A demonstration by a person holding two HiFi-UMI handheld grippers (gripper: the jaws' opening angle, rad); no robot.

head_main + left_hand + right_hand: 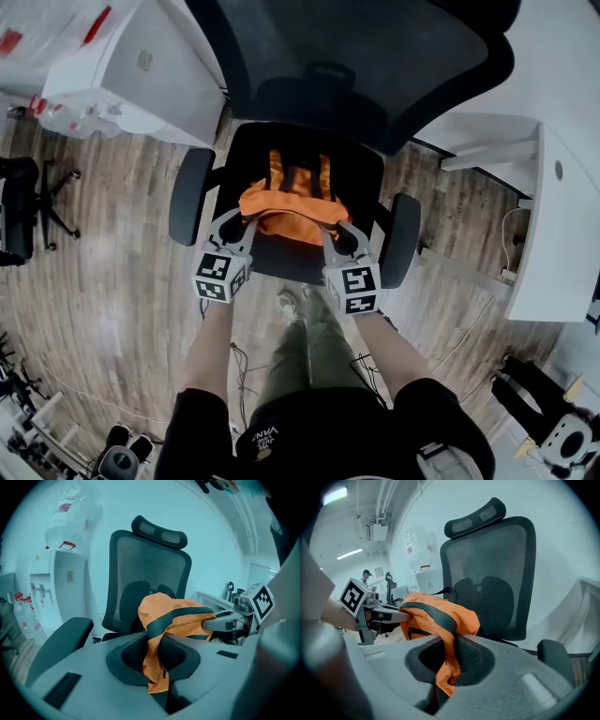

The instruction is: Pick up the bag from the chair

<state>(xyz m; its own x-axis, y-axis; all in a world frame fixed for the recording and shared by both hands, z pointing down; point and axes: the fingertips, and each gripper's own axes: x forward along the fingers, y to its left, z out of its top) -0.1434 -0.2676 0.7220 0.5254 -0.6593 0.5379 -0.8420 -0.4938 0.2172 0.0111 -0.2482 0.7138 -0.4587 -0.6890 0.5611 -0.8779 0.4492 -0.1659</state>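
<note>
**Both tools gripping the orange bag on the chair**
Nearest, mid-frame, my left tool point(236, 225) and right tool point(337, 234) each clench a fold of the bag point(291, 211), one per side so the limp fabric should lift evenly. Beyond, it slumps on the chair point(281, 261) seat, before the backrest point(375, 56).

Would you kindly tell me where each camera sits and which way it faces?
Head view: on the person's head, looking steeply down at the chair and orange bag; arms, legs, left gripper and right gripper show.
Left gripper view: rides the left gripper, facing the chair's backrest; its fingers pinch the bag.
Right gripper view: rides the right gripper, facing the backrest from the other side; its fingers pinch the bag.
Shared: each gripper view shows the other gripper.
</note>
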